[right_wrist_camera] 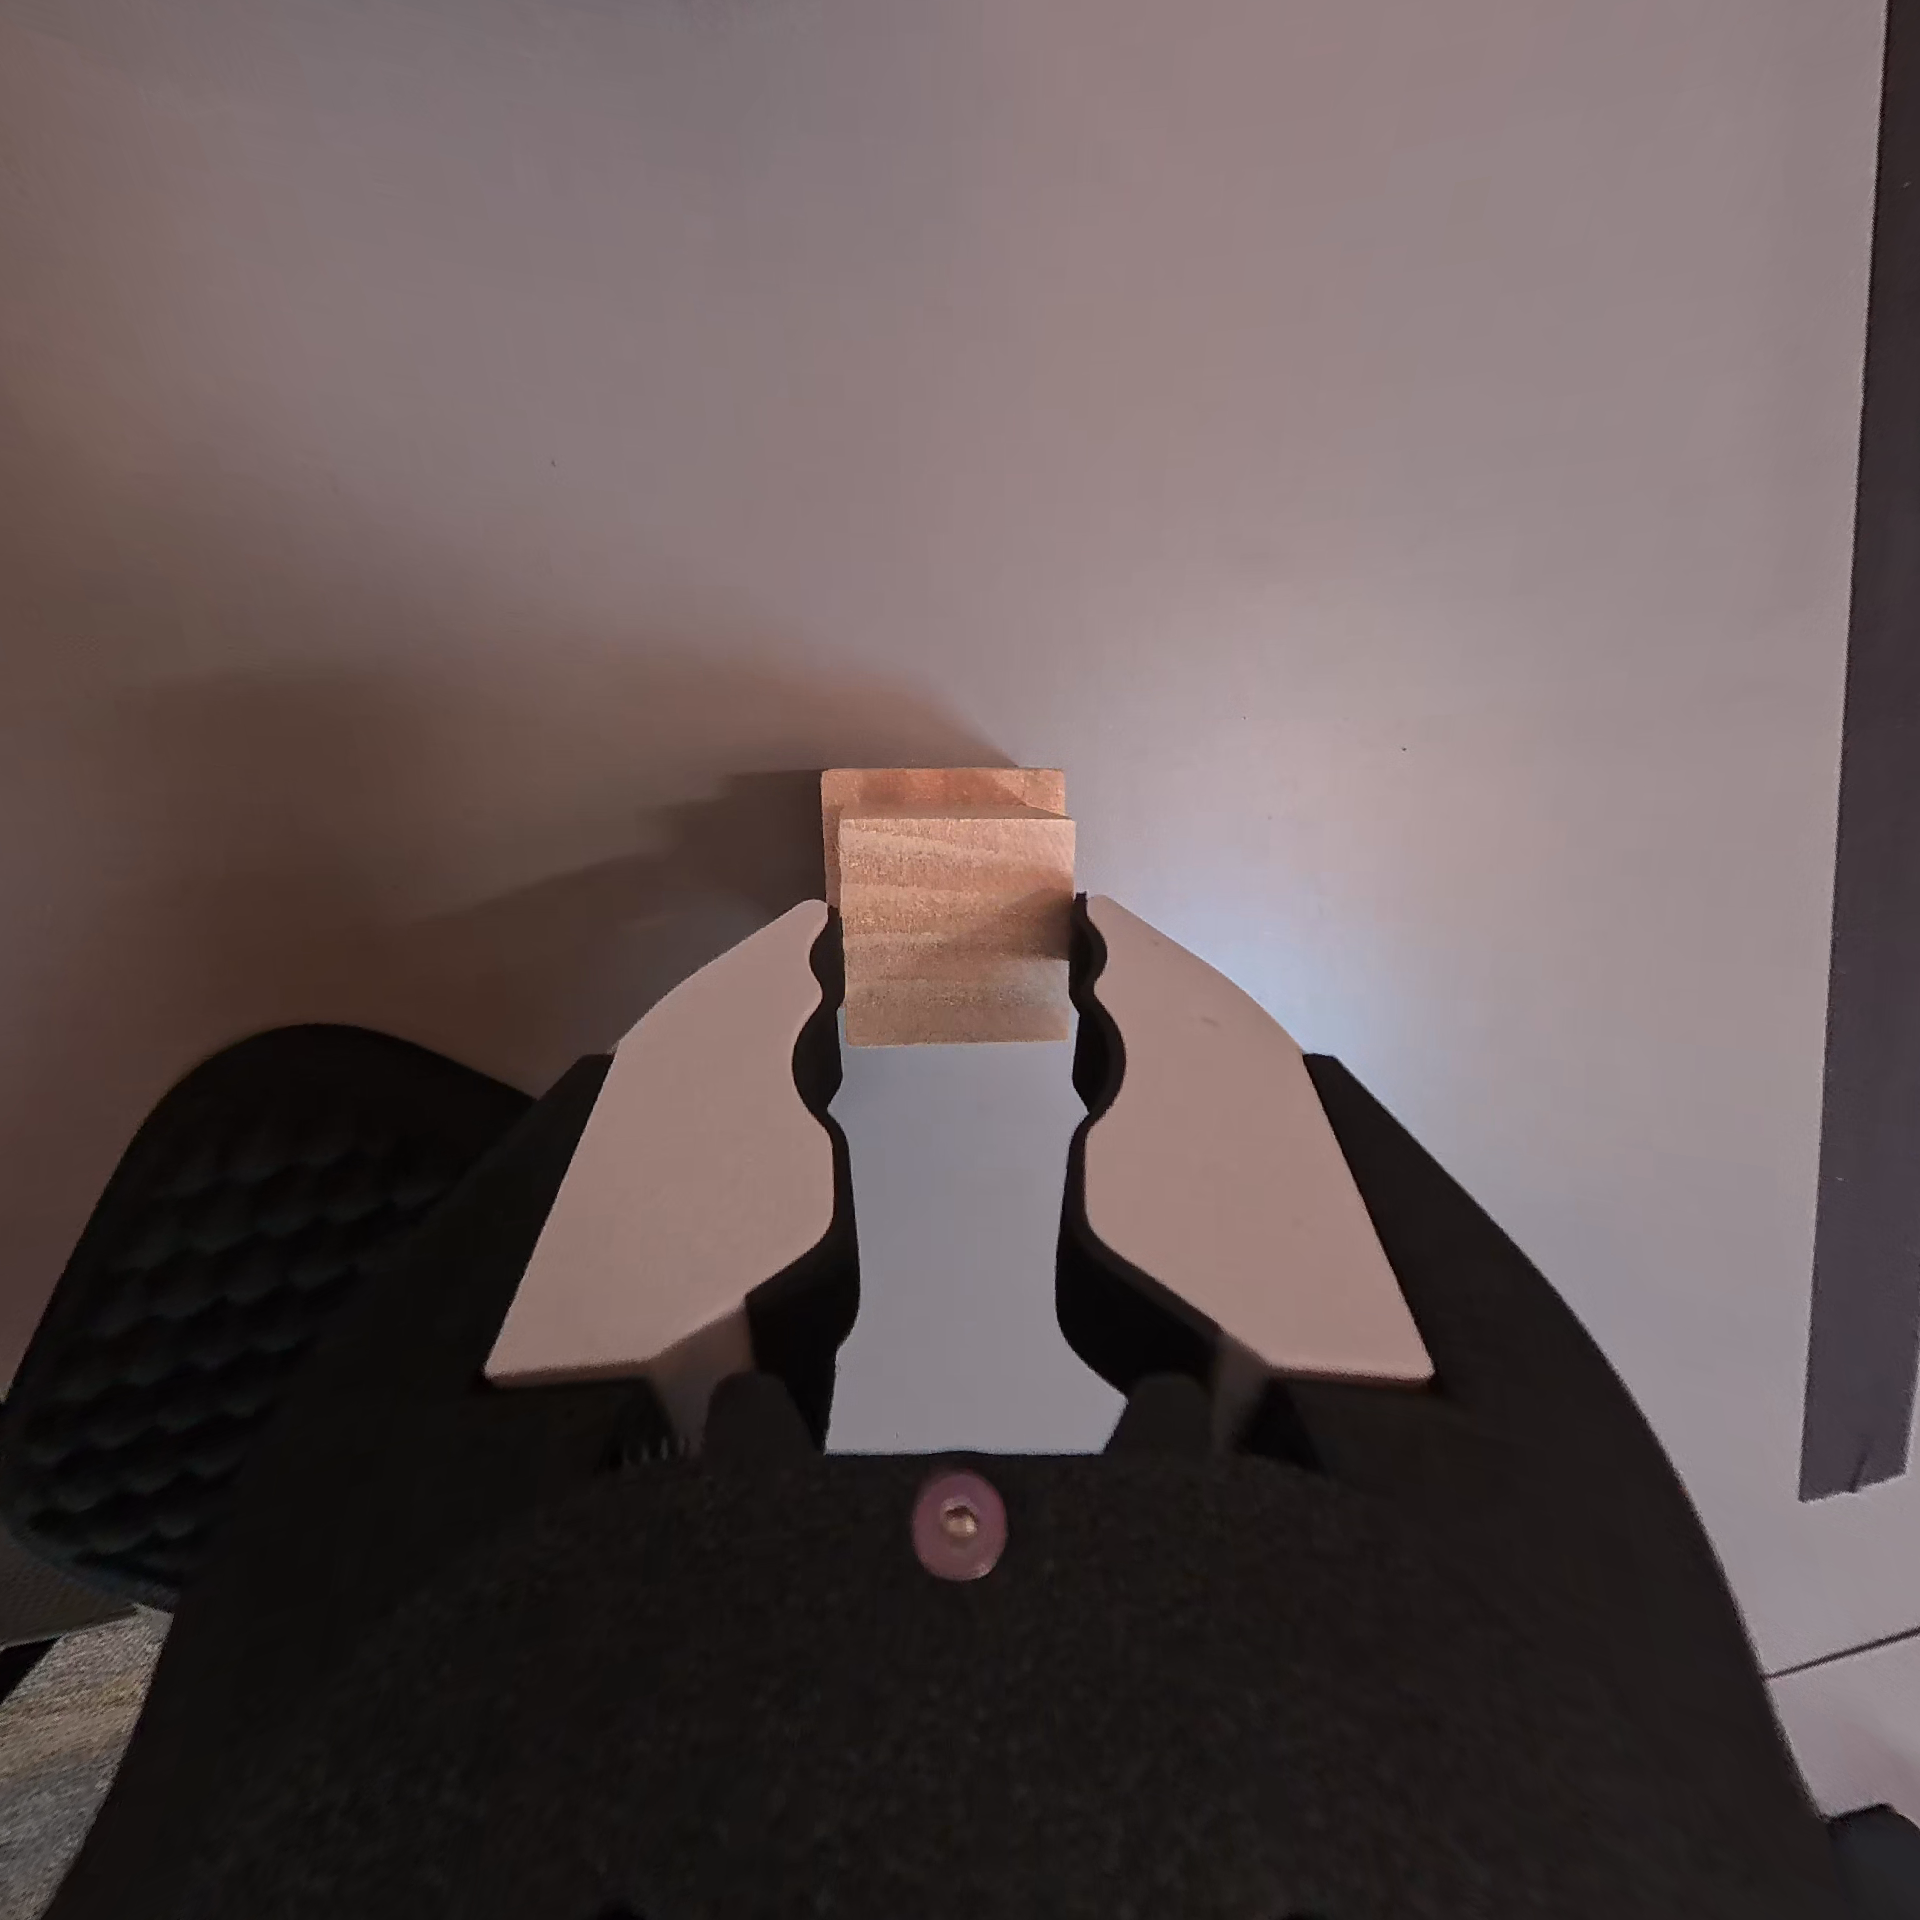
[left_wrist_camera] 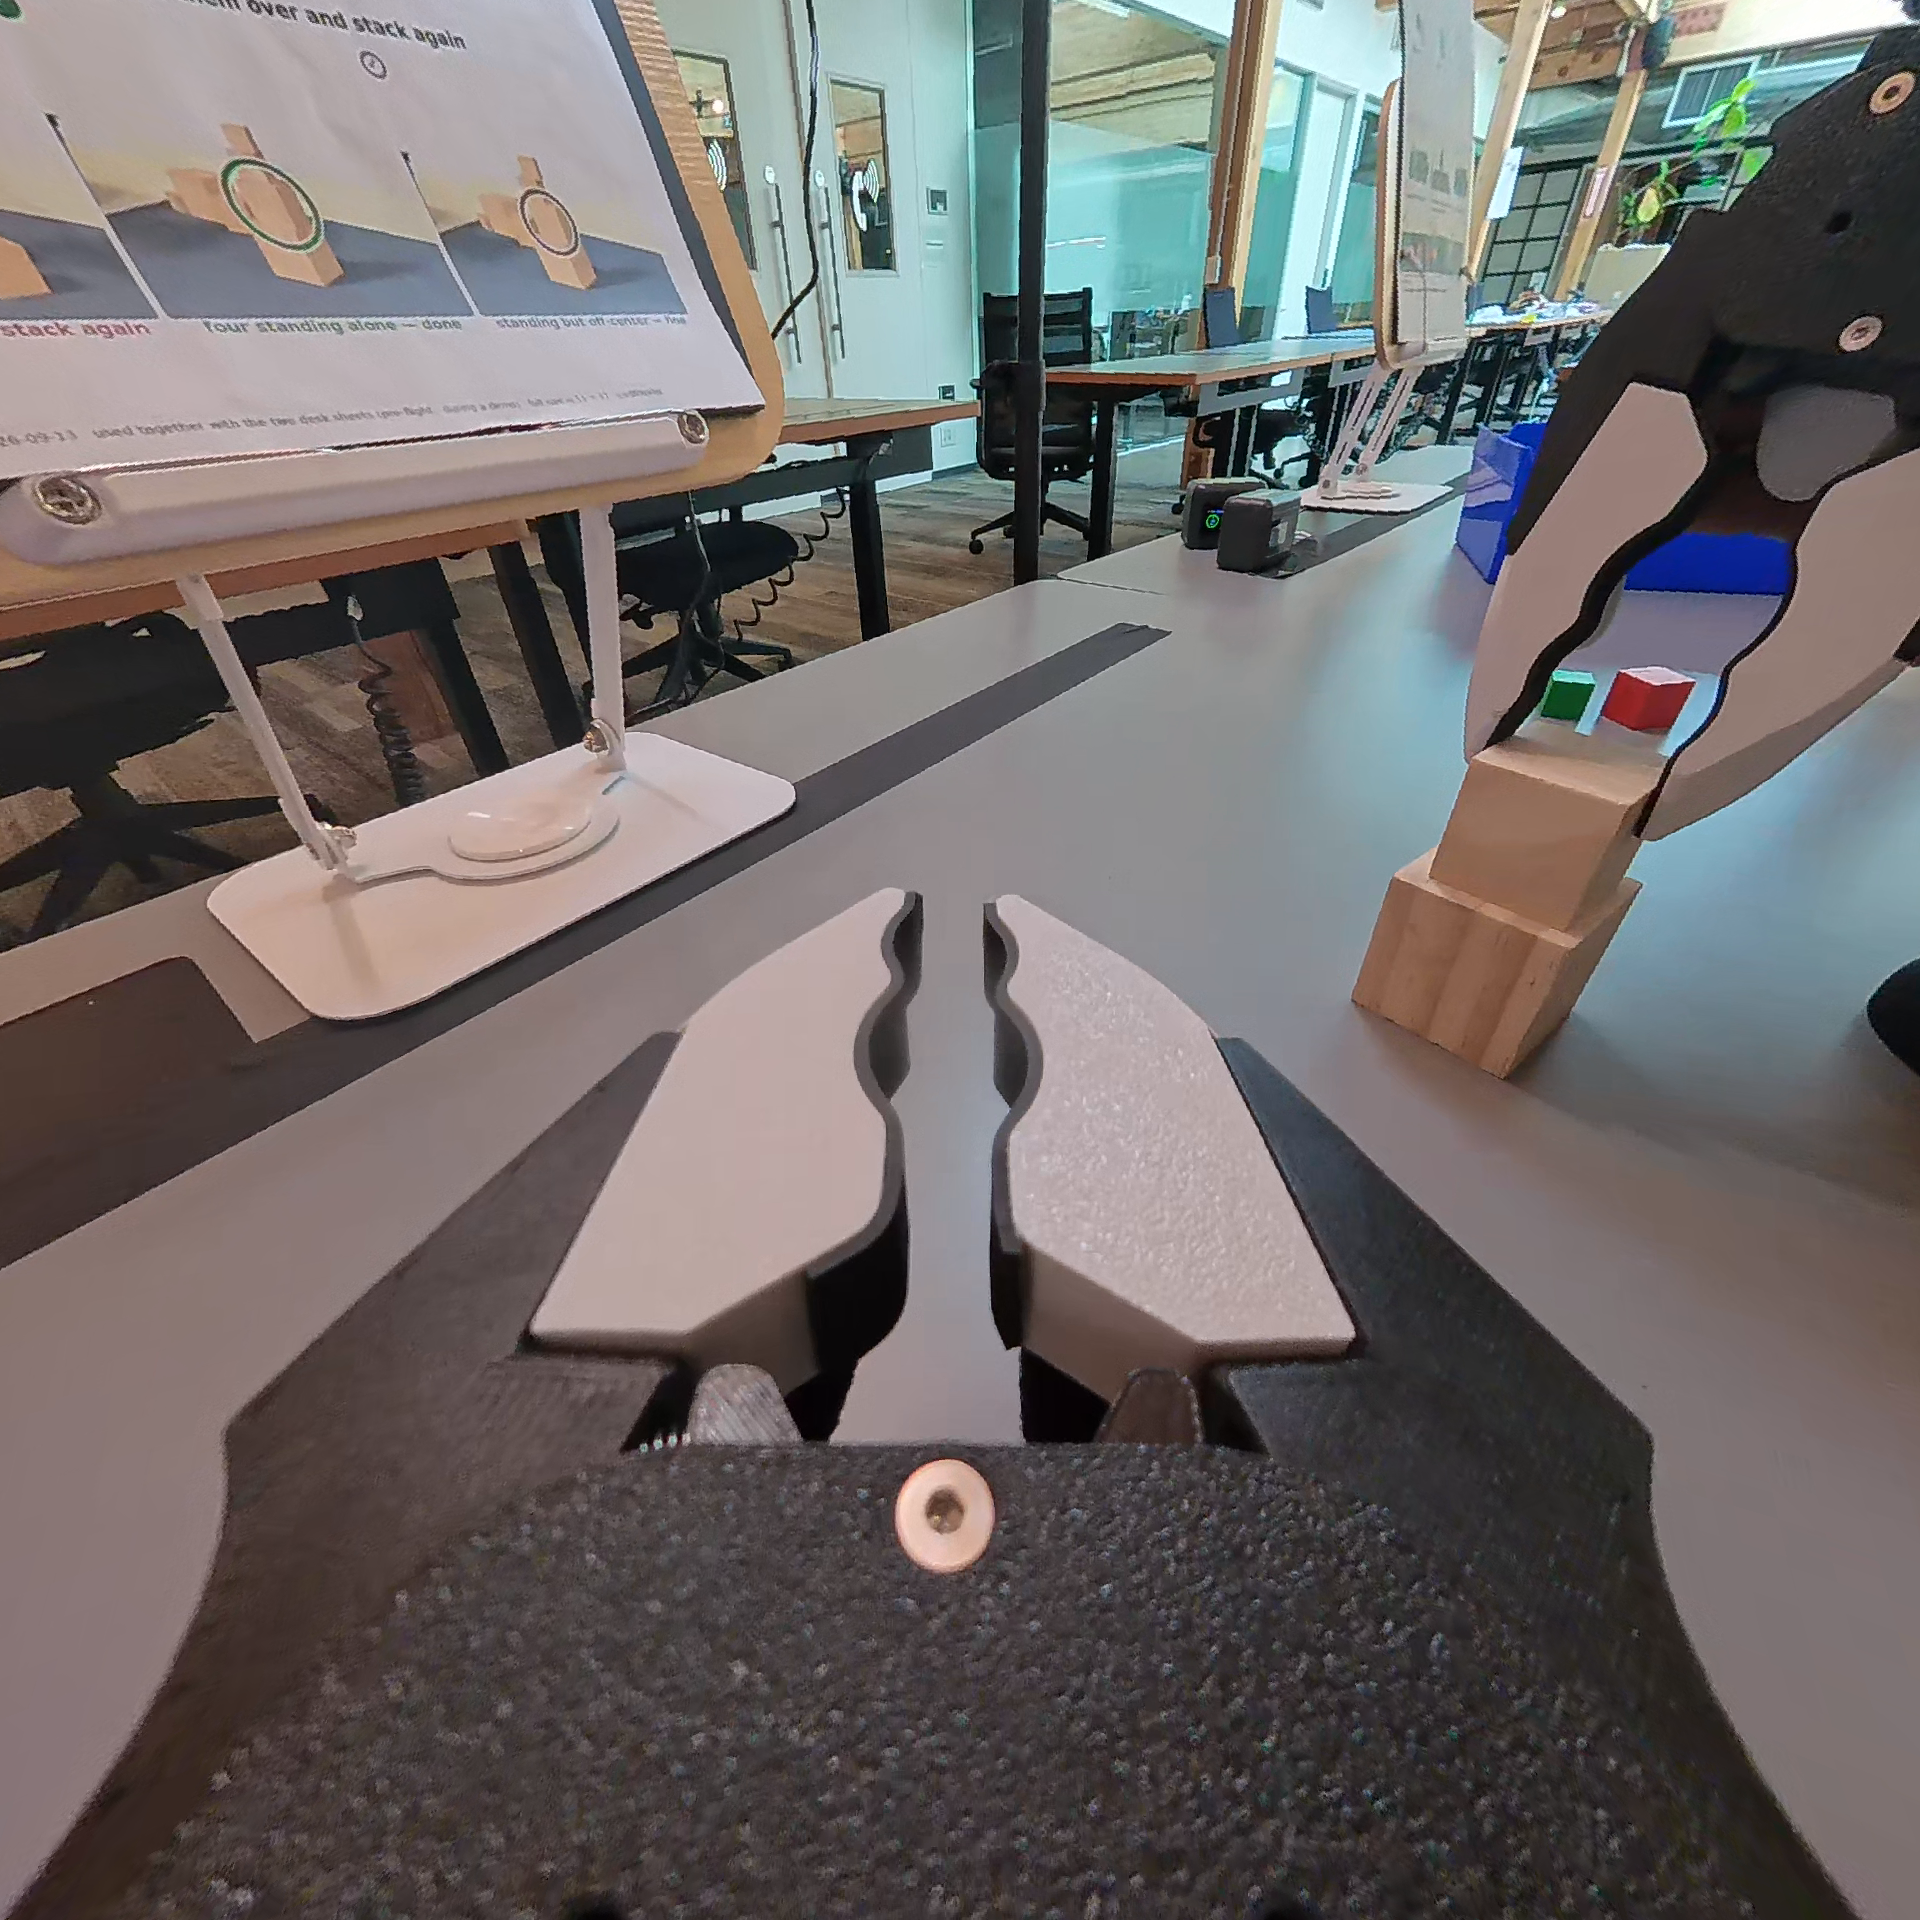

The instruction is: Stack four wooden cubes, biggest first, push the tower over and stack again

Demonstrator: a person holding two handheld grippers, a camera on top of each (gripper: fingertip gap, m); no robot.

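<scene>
- Grey worktop (left_wrist_camera: 1195,831) lies under both my claws, a dark strip running along its far edge.
- My right claw (right_wrist_camera: 956,914) pinches the upper wooden block (right_wrist_camera: 951,925), both pads pressed on its sides; it sits on a lower wooden block (left_wrist_camera: 1475,966), slightly askew.
- My left claw (left_wrist_camera: 953,914) hovers nearly pressed together, a narrow slit between bare fingers.
- Beyond stand a green cube (left_wrist_camera: 1567,694), red cube (left_wrist_camera: 1647,698), blue bin (left_wrist_camera: 1496,499), and a white sheet stand (left_wrist_camera: 499,852) at the far-left edge.

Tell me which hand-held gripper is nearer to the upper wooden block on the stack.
Right. The right hand-held gripper has its fingertips on either side of the upper wooden block. The left hand-held gripper is off to the side over bare table.
</scene>
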